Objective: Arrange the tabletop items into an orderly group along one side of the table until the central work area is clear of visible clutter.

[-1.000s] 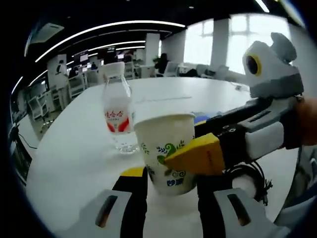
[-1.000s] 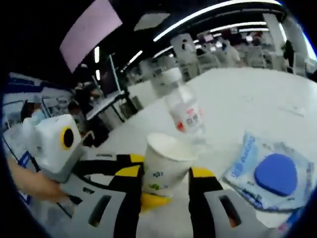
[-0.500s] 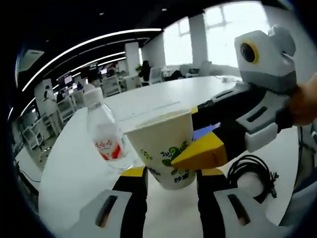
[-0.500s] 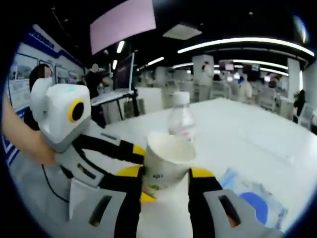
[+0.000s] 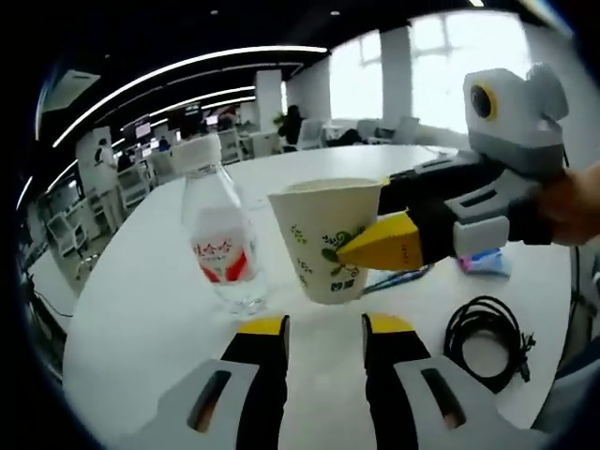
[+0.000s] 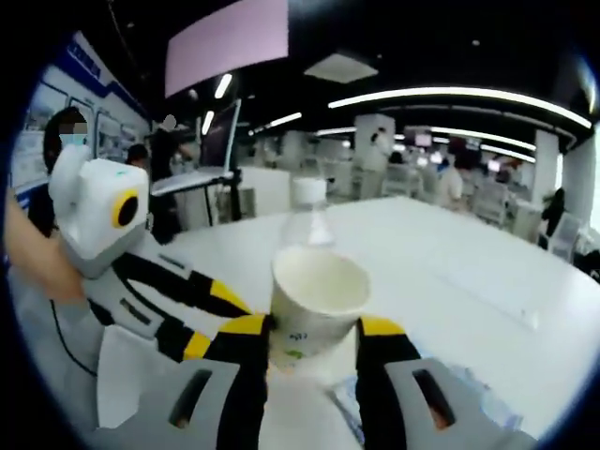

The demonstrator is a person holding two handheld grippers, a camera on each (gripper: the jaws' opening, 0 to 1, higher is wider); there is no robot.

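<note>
Paper cup [image 5: 328, 239], white with a green leaf print, is held off the white table [image 5: 141, 309] by my right gripper [image 6: 312, 330], whose two yellow-tipped jaws are closed on the cup's lower wall, one on each side; in the right gripper view the cup [image 6: 314, 305] stands upright between them with its open mouth toward the camera. In the left gripper view the same gripper [image 5: 398, 246] enters from the right, a yellow pad pressed flat on the cup's side, and a person's hand [image 5: 574, 202] grips its body. My left gripper [image 5: 323, 328] has its jaws apart with nothing between them, the cup above and beyond their tips and not touching them. In the right gripper view it [image 6: 202, 323] reaches in from the left, its yellow tips near the cup's base (whether they touch it I cannot tell). A clear water bottle [image 5: 220, 244] with a white cap and red-and-white label stands upright on the table just beside the cup, to its left in the left gripper view; in the right gripper view the bottle [image 6: 307, 202] rises directly behind the cup. A coiled black cable [image 5: 487, 333] lies on the table to the right, near a blue-and-pink packet [image 5: 483, 262] partly hidden behind the gripper. A plastic-wrapped packet [image 6: 450, 398] lies on the table below the cup in the right gripper view.
</note>
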